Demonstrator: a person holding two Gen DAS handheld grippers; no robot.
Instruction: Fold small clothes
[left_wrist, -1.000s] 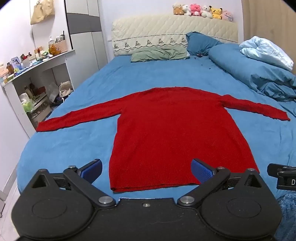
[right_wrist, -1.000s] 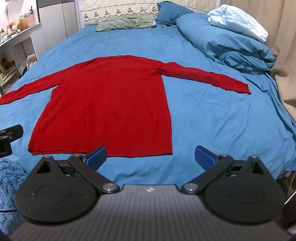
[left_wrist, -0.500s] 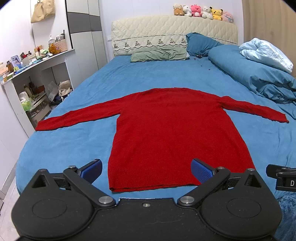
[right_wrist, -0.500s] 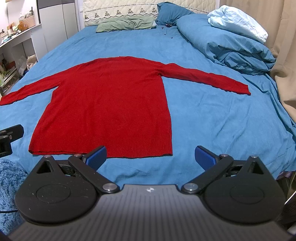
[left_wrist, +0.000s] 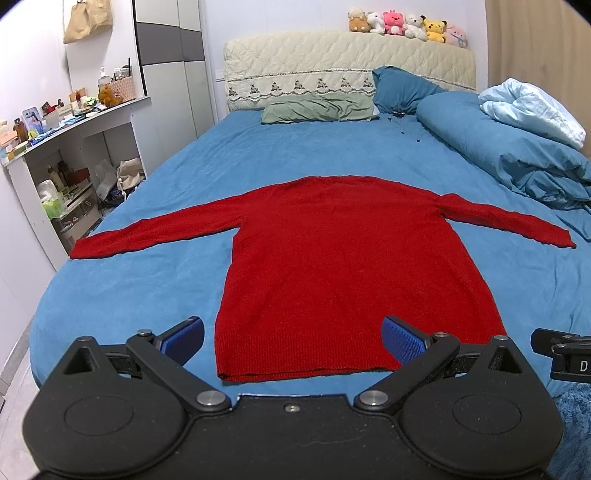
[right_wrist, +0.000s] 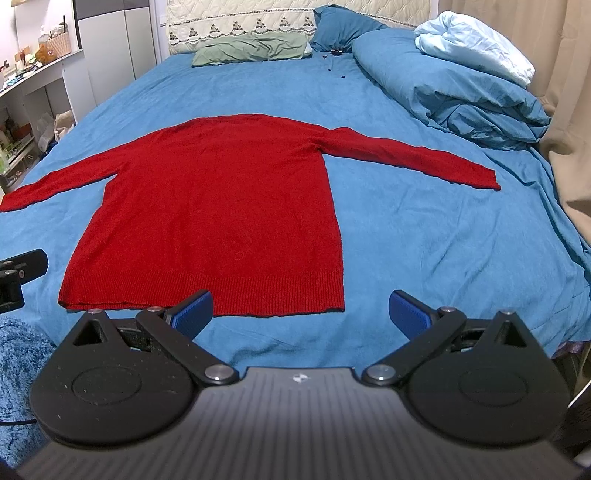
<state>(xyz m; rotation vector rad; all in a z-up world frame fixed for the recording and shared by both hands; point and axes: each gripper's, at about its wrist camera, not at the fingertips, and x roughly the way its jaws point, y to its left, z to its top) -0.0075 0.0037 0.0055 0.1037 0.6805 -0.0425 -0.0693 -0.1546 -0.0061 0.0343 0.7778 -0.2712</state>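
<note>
A red knit sweater (left_wrist: 340, 258) lies flat on the blue bed sheet (left_wrist: 122, 295), hem toward me, both sleeves spread out sideways. It also shows in the right wrist view (right_wrist: 221, 206). My left gripper (left_wrist: 291, 338) is open and empty, held above the hem's left part. My right gripper (right_wrist: 299, 308) is open and empty, held above the hem's right corner. Neither gripper touches the sweater.
A rolled blue duvet (left_wrist: 517, 155) with a pale blue blanket lies along the bed's right side. Green and blue pillows (left_wrist: 317, 107) sit at the headboard. White shelves (left_wrist: 55, 166) with clutter stand left of the bed. A beige curtain (right_wrist: 569, 110) hangs at the right.
Both grippers have drifted slightly, so the sweater sits a touch lower in the right wrist view. The sweater has not moved and both grippers stay open.
</note>
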